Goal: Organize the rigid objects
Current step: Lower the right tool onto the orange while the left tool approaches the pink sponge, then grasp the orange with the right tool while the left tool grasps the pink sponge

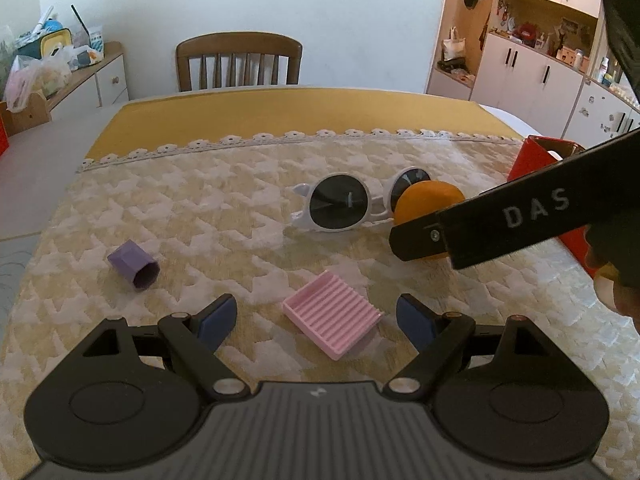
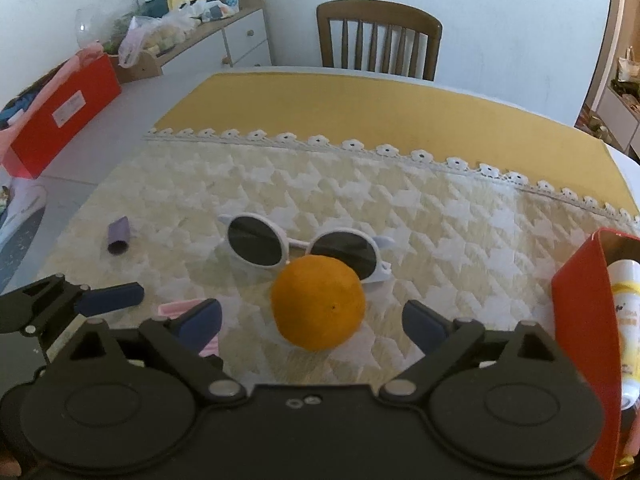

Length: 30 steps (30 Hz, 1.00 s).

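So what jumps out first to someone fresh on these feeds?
The bright orange fruit sits mid-table, right between the open right tool's fingers, with round white-framed dark-lensed sunglasses just behind it. Nearer the open left tool lies a pink ribbed plastic tray.

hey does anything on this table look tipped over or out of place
Yes: the purple cup lies on its side, left of the pink tray. The orange also stands out, a fruit among rigid objects, right against the sunglasses.

Both wrist views look forward and down over the table toward the chair. Right sits perhaps nearer; both share the sunglasses and orange.
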Each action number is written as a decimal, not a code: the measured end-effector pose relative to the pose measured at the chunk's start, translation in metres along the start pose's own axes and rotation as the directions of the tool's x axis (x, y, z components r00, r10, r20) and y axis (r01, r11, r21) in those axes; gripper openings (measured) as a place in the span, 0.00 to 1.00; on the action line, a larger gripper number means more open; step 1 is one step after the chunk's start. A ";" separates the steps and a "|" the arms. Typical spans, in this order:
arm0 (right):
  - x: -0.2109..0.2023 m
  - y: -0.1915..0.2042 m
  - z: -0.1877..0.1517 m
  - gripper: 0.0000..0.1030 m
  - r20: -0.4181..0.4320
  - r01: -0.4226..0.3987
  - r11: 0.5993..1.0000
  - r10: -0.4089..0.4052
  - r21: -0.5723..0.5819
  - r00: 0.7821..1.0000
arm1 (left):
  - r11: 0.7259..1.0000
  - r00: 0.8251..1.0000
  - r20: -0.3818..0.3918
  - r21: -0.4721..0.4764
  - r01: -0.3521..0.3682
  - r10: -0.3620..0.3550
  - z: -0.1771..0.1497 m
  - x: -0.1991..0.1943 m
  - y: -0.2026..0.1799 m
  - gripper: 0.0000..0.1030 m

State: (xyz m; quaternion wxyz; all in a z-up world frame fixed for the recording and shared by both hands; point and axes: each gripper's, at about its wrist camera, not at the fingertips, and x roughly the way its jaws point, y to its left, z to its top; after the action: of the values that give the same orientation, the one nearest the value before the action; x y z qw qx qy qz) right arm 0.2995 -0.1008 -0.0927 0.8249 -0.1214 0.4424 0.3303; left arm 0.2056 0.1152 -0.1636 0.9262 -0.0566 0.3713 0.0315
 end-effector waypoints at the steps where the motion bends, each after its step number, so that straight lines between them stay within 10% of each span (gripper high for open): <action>1: 0.002 -0.001 0.000 0.88 -0.004 0.000 1.000 0.000 0.007 1.000 | 1.000 1.000 0.002 0.009 -0.001 0.001 0.000 0.001 -0.001 0.84; 15: 0.012 0.001 0.003 0.62 -0.037 0.003 1.000 -0.002 0.021 0.999 | 0.994 0.999 0.031 0.103 -0.030 0.027 -0.001 0.005 -0.012 0.53; 30: -0.007 -0.006 -0.012 0.50 -0.030 0.005 0.998 -0.003 0.062 1.000 | 0.996 0.999 -0.003 0.077 -0.050 0.050 0.005 0.003 -0.014 0.52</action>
State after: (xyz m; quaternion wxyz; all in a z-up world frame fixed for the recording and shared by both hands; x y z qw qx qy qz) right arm 0.2928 -0.1147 -0.0947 0.8221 -0.1015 0.4646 0.3131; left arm 0.2121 0.1022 -0.1609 0.9258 -0.0118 0.3756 0.0405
